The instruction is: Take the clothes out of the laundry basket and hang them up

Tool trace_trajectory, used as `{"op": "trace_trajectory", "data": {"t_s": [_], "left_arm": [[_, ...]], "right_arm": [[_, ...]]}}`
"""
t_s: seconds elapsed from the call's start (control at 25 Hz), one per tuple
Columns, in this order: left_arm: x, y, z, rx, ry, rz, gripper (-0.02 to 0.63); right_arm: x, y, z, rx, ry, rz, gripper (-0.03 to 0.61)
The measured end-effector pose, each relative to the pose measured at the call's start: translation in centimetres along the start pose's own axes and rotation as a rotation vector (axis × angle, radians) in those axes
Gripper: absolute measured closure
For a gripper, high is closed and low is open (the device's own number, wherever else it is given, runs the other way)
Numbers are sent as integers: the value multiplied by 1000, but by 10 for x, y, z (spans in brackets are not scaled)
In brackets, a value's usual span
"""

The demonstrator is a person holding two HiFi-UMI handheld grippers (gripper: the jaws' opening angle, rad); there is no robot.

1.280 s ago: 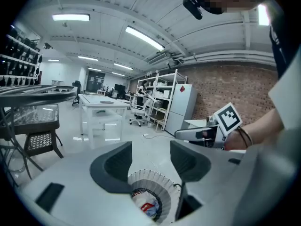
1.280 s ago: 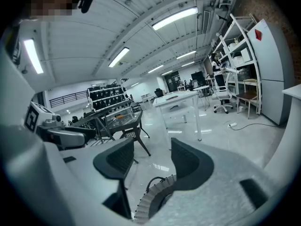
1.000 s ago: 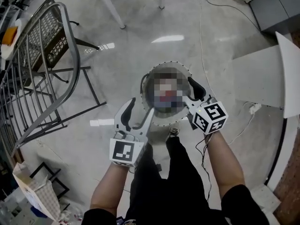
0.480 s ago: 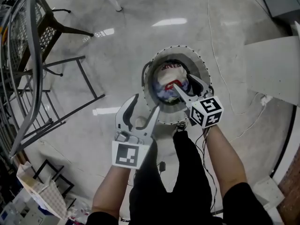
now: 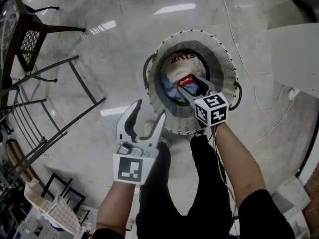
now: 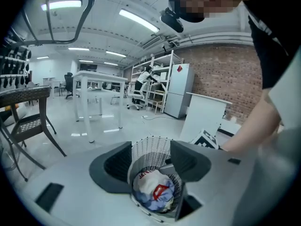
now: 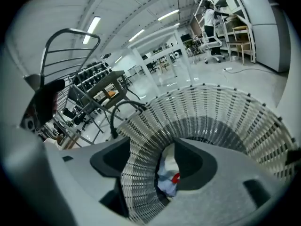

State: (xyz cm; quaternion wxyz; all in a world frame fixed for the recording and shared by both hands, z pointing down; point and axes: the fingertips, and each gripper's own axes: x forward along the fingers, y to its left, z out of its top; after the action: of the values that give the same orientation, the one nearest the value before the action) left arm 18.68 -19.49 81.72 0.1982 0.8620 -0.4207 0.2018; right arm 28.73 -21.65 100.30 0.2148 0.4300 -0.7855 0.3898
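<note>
Head view looks down into a round white woven laundry basket (image 5: 222, 51) with white, blue and red clothes (image 5: 175, 76) bunched inside. Red letters on the white cloth are too small to read. The right gripper (image 5: 189, 82) is in the basket over the clothes, its jaws just opened wide, nothing gripped. The left gripper (image 5: 149, 109) hangs beside the basket, wide open, empty. Only the left gripper view shows a brick wall (image 6: 221, 74)

Dark metal mesh-seated chair (image 5: 30, 36) stands on glossy grey concrete floor (image 5: 99, 59); white flat panel (image 5: 294, 49) lies well apart.
</note>
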Motion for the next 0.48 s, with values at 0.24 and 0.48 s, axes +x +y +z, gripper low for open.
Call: {"op": "trace_trajectory", "data": {"t_s": [0.24,0.48], "left_arm": [[25,10,-39,3,19,-5,380],[47,15,-59,10,27,-12,380]], "right_arm": [[61,-24,-55,72,79,-9,267],[107,-43,-100,95,165,-20,258]]}}
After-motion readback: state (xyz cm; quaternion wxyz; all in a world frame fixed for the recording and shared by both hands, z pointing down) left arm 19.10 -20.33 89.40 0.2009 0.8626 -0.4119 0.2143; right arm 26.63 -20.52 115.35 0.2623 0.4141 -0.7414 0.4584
